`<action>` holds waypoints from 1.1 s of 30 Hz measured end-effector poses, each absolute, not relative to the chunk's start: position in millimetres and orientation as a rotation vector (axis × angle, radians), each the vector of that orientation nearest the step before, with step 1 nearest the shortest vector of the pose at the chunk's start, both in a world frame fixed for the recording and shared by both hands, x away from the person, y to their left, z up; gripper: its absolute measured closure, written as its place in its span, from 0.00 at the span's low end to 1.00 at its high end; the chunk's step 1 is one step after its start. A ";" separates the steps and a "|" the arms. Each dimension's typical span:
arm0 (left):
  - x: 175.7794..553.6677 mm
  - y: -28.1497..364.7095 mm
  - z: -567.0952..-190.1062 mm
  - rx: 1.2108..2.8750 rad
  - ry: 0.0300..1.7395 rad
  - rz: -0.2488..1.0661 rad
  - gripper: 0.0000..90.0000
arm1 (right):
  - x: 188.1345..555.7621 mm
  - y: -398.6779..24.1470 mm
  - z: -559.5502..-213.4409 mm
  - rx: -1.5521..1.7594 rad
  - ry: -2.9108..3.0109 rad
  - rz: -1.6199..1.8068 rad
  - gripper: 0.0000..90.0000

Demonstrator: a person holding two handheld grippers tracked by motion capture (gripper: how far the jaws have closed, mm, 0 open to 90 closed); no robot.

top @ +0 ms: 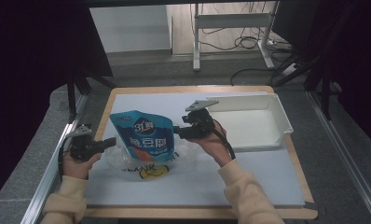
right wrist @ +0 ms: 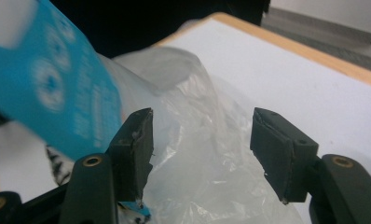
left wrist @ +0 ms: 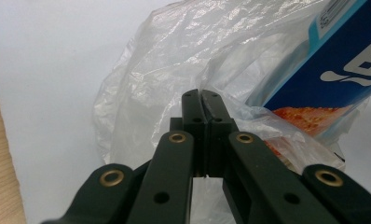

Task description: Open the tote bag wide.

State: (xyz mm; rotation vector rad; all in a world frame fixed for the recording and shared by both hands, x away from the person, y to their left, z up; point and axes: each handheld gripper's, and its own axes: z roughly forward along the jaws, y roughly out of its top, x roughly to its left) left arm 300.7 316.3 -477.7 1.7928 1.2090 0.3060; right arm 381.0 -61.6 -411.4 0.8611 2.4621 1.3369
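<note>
A glossy blue stand-up pouch (top: 144, 140) with white lettering and an orange patch near its base stood partly inside a thin, crinkled clear plastic bag (top: 127, 158) on the smooth white tabletop (top: 249, 177), which had a pale wooden edge. The left gripper (left wrist: 201, 95), matt black with brass-coloured rivets, had its jaws pressed together on a fold of the wrinkled film at the bag's left side. The right gripper (right wrist: 200, 135) hovered by the pouch's right edge with its jaws apart; their flat, scuffed black pads (right wrist: 139, 140) pressed on nothing, with only bag film seen beyond the gap. A shallow rectangular white plastic tray (top: 281, 119) with low walls sat at the table's far right, well apart from the bag.
</note>
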 end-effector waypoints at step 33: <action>338.2 311.7 -516.9 1.857 1.300 0.301 1.00 | 388.8 -51.0 -502.4 1.007 2.409 1.205 0.99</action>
